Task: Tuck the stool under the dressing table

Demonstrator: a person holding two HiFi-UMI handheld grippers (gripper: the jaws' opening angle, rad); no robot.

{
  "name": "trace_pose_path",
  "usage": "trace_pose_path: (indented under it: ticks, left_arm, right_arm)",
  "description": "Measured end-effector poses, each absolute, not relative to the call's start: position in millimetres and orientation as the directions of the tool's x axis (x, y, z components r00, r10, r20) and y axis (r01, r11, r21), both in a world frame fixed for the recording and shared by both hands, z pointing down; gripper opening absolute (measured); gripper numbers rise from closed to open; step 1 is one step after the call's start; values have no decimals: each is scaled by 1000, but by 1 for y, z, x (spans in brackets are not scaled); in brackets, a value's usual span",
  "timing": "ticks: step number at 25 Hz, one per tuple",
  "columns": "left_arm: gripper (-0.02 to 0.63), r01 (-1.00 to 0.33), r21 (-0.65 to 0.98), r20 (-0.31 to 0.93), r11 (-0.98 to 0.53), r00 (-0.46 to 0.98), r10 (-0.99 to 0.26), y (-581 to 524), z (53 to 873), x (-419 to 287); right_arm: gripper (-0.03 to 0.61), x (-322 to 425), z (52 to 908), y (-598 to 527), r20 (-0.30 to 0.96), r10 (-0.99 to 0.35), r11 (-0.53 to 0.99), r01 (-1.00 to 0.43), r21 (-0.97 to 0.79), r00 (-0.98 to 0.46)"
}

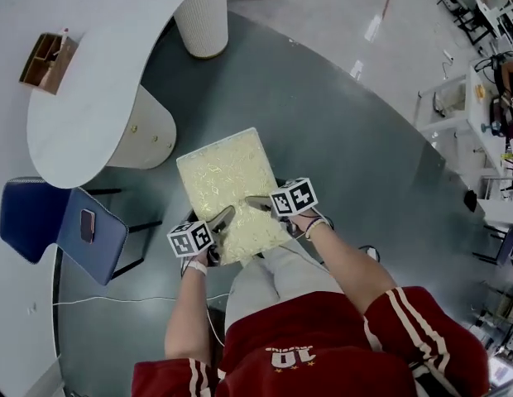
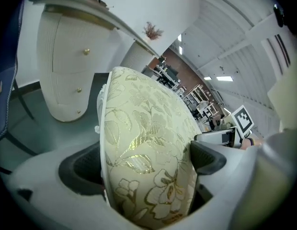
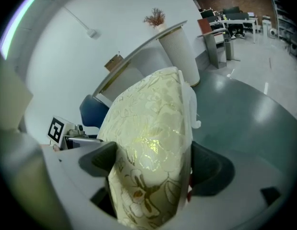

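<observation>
The left claw (image 1: pixel 225 218) and the right claw (image 1: pixel 256 203) each squeeze a near corner of the stool (image 1: pixel 217 179), jaws wide around its seat. The stool reaches out ahead of both claws. The tabletop (image 1: pixel 91 89) waits farther ahead, nearer the left claw.

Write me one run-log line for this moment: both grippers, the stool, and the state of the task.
left gripper: shut on stool | right gripper: shut on stool | stool: out in front of dressing table, not yet under it
</observation>
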State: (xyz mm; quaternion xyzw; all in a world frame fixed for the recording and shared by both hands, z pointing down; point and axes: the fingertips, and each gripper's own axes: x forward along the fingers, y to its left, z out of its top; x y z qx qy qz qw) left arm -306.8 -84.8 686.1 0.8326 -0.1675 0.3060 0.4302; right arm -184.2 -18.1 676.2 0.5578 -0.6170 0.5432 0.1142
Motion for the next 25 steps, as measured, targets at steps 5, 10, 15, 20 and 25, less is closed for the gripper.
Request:
trace_pose_path:
  ticks: [5,10,15,20,25]
  left_arm:
    - [566,-522,644,612,-559,790,-33,-59,606,-290]
    - [566,-549,633,596,-547,795,-108,-43,551,-256]
    - [566,-583,609,587,-538,787,-190,-29,515,-213]
    - [566,-635,573,602,-519,755,-259,-18,482,-173]
    - [566,-672,560,614,-484,729,-302,0,461,-131]
  right_arm:
    - [479,-167,590,11,765,-568,-203,-848,-489,-305]
    - [479,-128,534,22,752,-578,-136,-870,-474,-319]
    - [478,-82,503,31,733,-579,-83,-869,-488,-357]
    - [479,-40,477,40,696,-587,-27,-849,-528,-414]
    - [479,3,461,51,673,-586,14,-837,-548,-451]
